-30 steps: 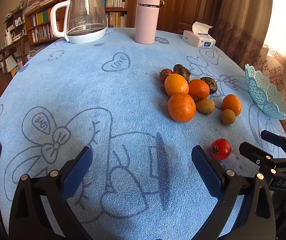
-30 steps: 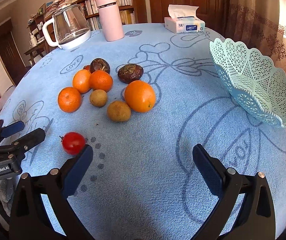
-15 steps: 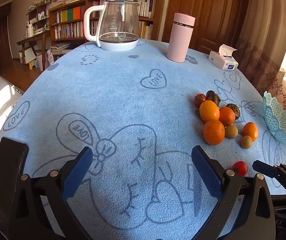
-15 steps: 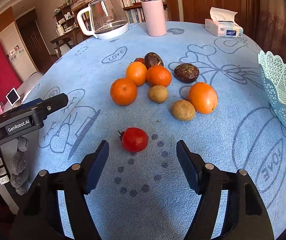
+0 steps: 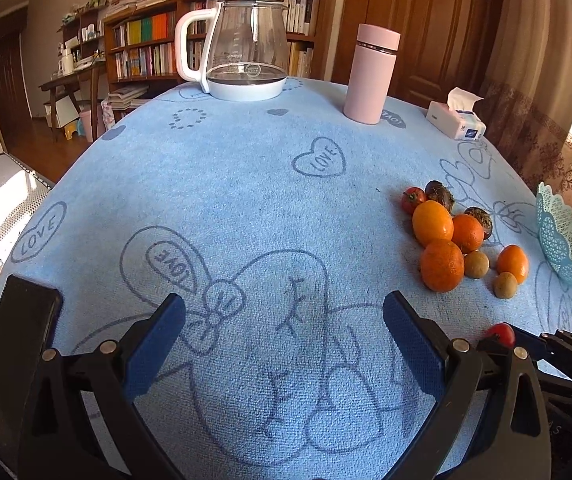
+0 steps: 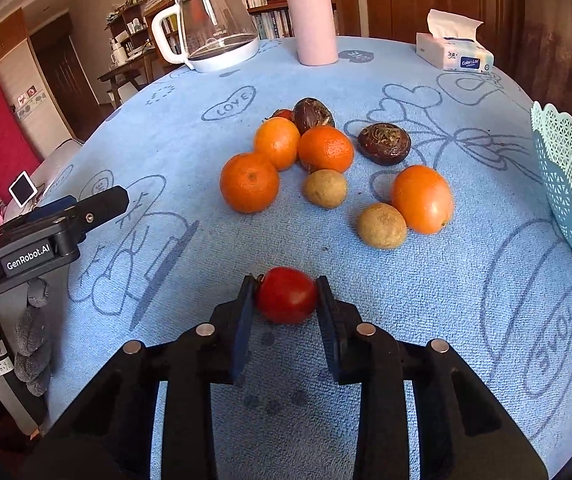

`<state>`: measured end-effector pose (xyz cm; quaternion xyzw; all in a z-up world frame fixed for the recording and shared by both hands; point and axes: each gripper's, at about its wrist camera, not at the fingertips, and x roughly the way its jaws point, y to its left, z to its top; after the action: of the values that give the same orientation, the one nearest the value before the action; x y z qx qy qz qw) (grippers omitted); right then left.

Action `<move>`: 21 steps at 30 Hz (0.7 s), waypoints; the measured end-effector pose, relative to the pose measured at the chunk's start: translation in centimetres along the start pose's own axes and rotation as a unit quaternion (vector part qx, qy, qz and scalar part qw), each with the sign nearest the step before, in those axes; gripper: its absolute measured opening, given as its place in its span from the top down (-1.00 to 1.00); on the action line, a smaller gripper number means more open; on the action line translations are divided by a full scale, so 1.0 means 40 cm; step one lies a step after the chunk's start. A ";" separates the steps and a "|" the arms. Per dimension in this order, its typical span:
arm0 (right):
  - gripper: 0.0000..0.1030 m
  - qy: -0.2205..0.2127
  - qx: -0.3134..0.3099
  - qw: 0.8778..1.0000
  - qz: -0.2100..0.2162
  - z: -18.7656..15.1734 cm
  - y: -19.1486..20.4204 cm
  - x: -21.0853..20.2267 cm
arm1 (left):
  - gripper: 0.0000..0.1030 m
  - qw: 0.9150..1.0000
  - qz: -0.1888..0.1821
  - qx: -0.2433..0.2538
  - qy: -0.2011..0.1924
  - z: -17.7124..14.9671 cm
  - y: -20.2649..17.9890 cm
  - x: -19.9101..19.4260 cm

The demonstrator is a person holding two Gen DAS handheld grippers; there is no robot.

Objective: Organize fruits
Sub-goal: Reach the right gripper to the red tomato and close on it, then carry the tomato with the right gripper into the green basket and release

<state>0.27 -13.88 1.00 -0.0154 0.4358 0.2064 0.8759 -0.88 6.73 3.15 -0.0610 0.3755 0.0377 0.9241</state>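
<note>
Pinching the tomato point(image 6: 287, 295) — right hand-held gripper point(image 6: 286, 294), seemingly near tablecloth point(image 6: 206, 128) edge.

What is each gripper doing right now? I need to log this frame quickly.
Left gripper: open, holding nothing, above the blue tablecloth.
Right gripper: shut on the red tomato.

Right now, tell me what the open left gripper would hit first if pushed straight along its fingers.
Probably only the blue terry tablecloth: the left gripper points down at bare cloth, and its jaws stand open and empty. Depth is uncertain.
</note>
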 end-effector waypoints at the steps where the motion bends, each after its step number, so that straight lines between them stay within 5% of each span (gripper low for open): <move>1: 0.39 -0.003 0.003 1.000 0.000 -0.002 -0.005 -0.006 | -0.91 1.000 0.000 0.001 0.000 0.002 -0.003 0.000; 16: 0.39 -0.041 0.048 0.998 -0.013 -0.017 -0.100 -0.085 | -0.91 0.996 -0.056 0.073 0.021 0.053 -0.175 0.053; 21: 0.39 -0.044 0.054 0.997 -0.015 -0.021 -0.119 -0.095 | -0.76 0.993 -0.072 0.081 0.044 0.059 -0.213 0.102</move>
<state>-0.59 -19.72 2.68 0.0346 0.4067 0.1698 0.8970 4.66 -1.29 2.71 -0.0143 0.4123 -0.0623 0.9088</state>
